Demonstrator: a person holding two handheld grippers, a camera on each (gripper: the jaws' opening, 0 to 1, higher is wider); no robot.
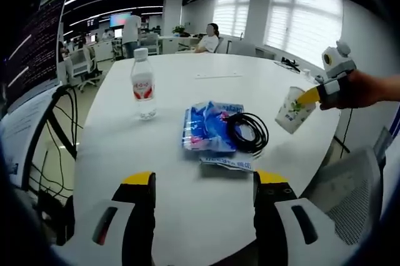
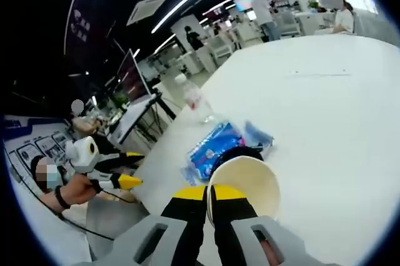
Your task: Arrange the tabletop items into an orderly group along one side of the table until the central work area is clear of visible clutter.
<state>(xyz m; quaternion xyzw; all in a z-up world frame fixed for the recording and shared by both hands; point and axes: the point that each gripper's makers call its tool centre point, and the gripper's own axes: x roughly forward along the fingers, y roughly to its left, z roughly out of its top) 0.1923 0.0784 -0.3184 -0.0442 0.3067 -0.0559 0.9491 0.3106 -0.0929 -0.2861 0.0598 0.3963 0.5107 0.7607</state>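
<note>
Between your right gripper (image 2: 209,194) jaws sits the rim of a paper cup (image 2: 245,185), pinched by its thin wall and held off the table's (image 1: 187,178) right edge; it is light and crushes easily, so squeeze gently. Your left gripper (image 1: 205,182) stands apart, holding nothing. Ahead, mid-table, lie a slippery blue packet (image 1: 209,127), a floppy black cable coil (image 1: 247,132) and an upright water bottle (image 1: 142,85).

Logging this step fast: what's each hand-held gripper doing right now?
Left hand-held gripper: open, holding nothing.
Right hand-held gripper: shut on the paper cup rim.
</note>
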